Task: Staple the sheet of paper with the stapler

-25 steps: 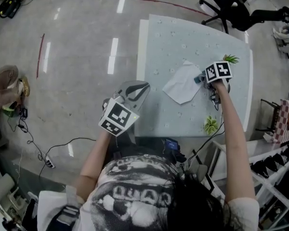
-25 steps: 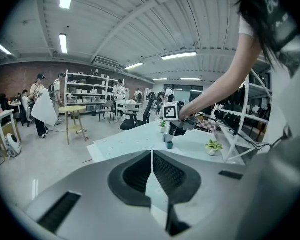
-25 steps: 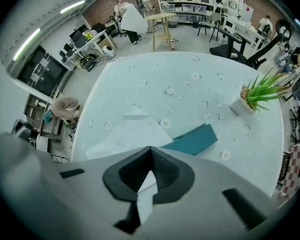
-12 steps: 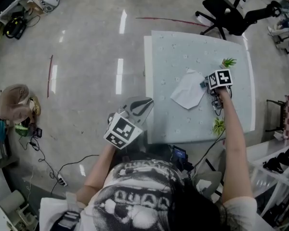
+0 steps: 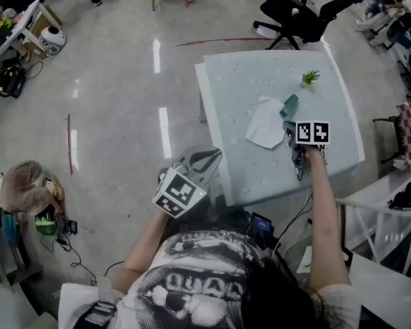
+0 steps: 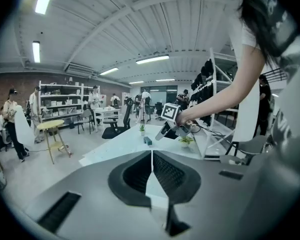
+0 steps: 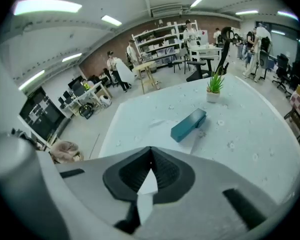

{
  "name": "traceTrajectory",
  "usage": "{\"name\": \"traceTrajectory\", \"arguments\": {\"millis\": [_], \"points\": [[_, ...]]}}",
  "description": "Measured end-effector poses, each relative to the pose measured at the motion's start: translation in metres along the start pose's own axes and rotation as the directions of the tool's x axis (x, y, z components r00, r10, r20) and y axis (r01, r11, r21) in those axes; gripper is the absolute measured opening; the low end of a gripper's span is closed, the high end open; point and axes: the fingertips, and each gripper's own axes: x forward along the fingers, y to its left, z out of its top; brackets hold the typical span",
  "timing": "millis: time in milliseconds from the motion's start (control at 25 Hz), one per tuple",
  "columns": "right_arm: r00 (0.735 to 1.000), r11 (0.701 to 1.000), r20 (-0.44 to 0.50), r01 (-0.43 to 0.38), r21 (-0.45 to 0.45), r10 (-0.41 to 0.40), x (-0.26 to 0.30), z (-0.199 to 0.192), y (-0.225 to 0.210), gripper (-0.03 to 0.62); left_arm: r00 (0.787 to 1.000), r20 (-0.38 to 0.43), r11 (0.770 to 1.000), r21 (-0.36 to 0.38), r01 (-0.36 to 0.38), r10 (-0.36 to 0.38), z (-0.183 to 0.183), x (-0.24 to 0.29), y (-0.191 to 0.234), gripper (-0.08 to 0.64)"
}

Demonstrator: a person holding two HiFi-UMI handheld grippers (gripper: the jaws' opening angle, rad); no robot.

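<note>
A white sheet of paper (image 5: 265, 124) lies on the pale table (image 5: 260, 74). The teal stapler (image 5: 290, 105) rests at the sheet's far right corner, and the right gripper view shows it (image 7: 188, 125) just ahead of the jaws. My right gripper (image 5: 290, 130) hangs above the table a little nearer than the stapler, shut and holding nothing. My left gripper (image 5: 212, 157) is off the table's near left corner, also shut and empty; in its view, the right gripper (image 6: 166, 132) hovers over the table.
A small potted plant (image 5: 308, 79) stands beyond the stapler. A second plant (image 6: 185, 141) sits near the table's front edge under my right arm. A black office chair (image 5: 294, 12) is behind the table. People, shelves and a stool (image 6: 52, 134) fill the room beyond.
My right gripper has come up off the stapler and drawn back toward me, leaving the stapler uncovered at the sheet's corner. The left gripper rose slightly beside the table.
</note>
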Motion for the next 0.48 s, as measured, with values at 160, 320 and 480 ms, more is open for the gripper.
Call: {"name": "traceTrajectory", "arguments": {"millis": [160,320,480], "points": [[0.995,0.998,0.103,-0.021,0.059,0.015,-0.019,-0.024,0.028,0.003,0.997,0.002,0.996,0.041,0.08,-0.08,-0.004,-0.008,-0.01,0.006],[0.984,0.993,0.178,-0.031,0.11,0.011,-0.038,-0.051,0.054,0.003,0.989,0.0,0.986,0.073,0.15,-0.151,-0.008,-0.012,-0.02,0.007],[0.972,0.988,0.233,-0.033,0.149,-0.003,-0.053,-0.075,0.073,0.003,0.981,-0.008,0.977,0.089,0.195,-0.195,-0.015,-0.014,-0.027,0.006]]}}
